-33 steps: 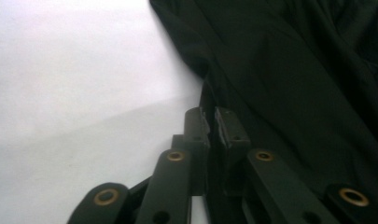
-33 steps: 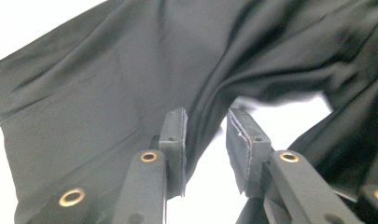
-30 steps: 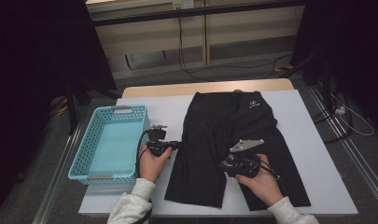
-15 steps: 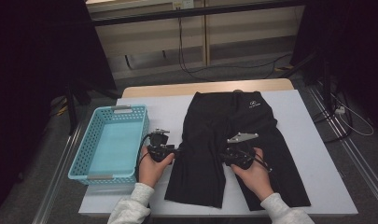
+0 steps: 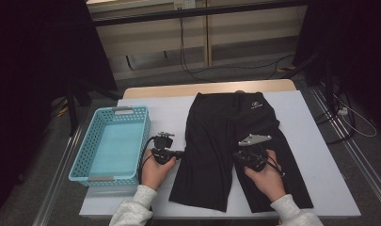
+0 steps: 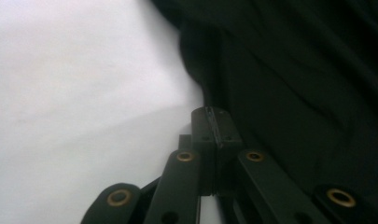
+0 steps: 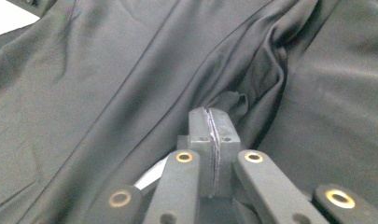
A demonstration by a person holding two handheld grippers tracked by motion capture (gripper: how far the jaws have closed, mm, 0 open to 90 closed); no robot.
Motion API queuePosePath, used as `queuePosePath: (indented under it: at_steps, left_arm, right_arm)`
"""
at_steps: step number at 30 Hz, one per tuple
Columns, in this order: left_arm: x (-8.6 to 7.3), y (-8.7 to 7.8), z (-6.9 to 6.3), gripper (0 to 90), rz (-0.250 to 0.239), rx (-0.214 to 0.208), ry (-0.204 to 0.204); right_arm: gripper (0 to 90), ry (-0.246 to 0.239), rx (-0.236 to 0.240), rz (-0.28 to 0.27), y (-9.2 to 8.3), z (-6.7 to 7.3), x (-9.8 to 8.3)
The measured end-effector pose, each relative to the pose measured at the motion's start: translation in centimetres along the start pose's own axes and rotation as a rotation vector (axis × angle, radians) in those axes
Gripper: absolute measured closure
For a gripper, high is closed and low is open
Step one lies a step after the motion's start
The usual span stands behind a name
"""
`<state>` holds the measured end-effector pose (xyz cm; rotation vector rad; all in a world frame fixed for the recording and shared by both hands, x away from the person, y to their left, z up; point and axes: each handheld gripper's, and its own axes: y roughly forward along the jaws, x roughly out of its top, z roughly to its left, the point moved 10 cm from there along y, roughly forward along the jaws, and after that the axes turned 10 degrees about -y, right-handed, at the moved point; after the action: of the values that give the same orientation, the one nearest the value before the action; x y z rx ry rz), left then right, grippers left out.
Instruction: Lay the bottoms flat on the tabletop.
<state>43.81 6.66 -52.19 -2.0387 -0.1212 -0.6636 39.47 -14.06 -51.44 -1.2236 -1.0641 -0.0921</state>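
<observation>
1. The black shorts (image 5: 235,150) lay flat on the white tabletop (image 5: 310,141), waistband at the far side, legs toward you.
2. Your left tool (image 6: 210,114) had just closed, jaws pressed together at the left leg's outer edge.
3. Your right tool (image 7: 211,116) had just closed too, nipping a fold of fabric on the right leg.
4. The blue basket (image 5: 80,155) sat left of the shorts.

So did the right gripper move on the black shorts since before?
Yes. The right gripper slid up the black fabric shorts, away from the table's near edge toward the waistband. Its jaws have just been closing and now pinch a fold.
</observation>
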Motion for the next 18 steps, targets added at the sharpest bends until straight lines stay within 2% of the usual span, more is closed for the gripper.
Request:
queuePosePath:
  at_steps: [2, 8, 15, 16, 18]
  left_arm:
    - [-0.1, -0.1, -0.1, 90.0, 0.013, -0.003, -0.007]
    - [0.3, -1.0, 0.5, 90.0, -0.02, 0.001, -0.043]
    - [0.4, -1.4, 1.3, 90.0, -0.023, 0.027, -0.073]
    - [0.5, -1.4, 1.1, 86.8, -0.03, 0.014, -0.089]
    - [1.1, -1.3, 0.5, 75.1, -0.059, 0.007, -0.061]
  right_arm:
    - [90.0, 0.002, 0.005, 0.002, 0.0, 0.0, -0.1]
    - [89.7, -0.001, 0.01, 0.011, 0.2, 0.0, -0.4]
    - [90.0, -0.009, 0.011, 0.019, 0.2, -0.1, -0.6]
    - [90.0, -0.007, 0.014, 0.013, 0.0, -0.1, -0.6]
    - [90.0, -0.009, 0.018, 0.011, 0.0, -0.1, -0.5]
